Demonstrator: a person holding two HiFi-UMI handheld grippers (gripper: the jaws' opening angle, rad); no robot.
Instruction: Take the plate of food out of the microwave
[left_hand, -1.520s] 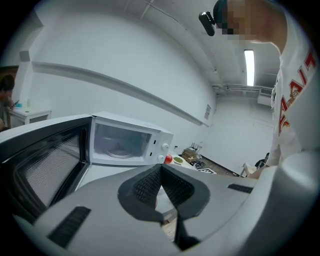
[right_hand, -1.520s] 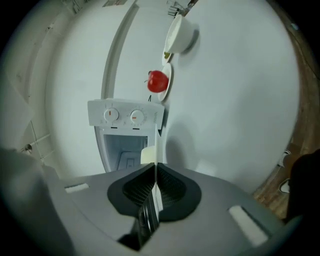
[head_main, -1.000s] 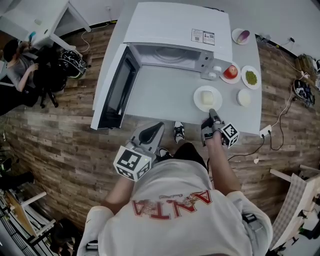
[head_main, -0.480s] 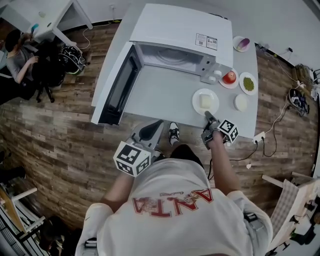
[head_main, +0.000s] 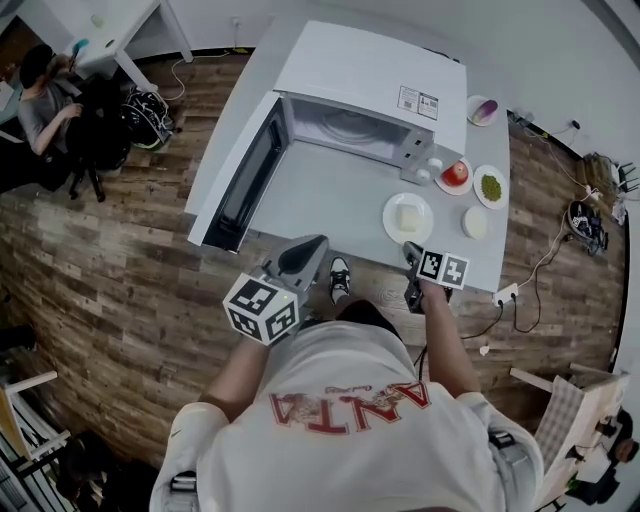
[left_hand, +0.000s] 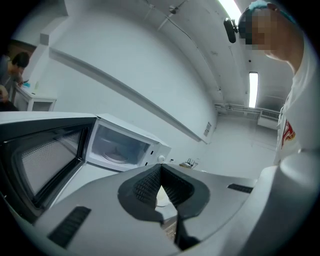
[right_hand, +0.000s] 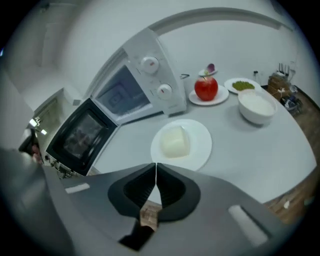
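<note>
R gripper (right_hand: 156, 166) hung over the near edge of the counter (head_main: 320, 195), its jaws closing w/ nothing between them, tips all but met; L gripper (left_hand: 161, 171) sat further left, off the counter's edge, jaws pressed together, empty; the plate (right_hand: 201, 146) w/ its pale block of food (right_hand: 174, 141) lay on the counter just ahead of the R jaws, apart from them; R gripper was clearly the nearer; plate was round, so no long axis to line up; beyond, the microwave (head_main: 365, 80) stood w/ door (head_main: 238, 178) swung open to the left, cavity showing only the turntable (head_main: 348, 127); by the look of it, plate already out.
</note>
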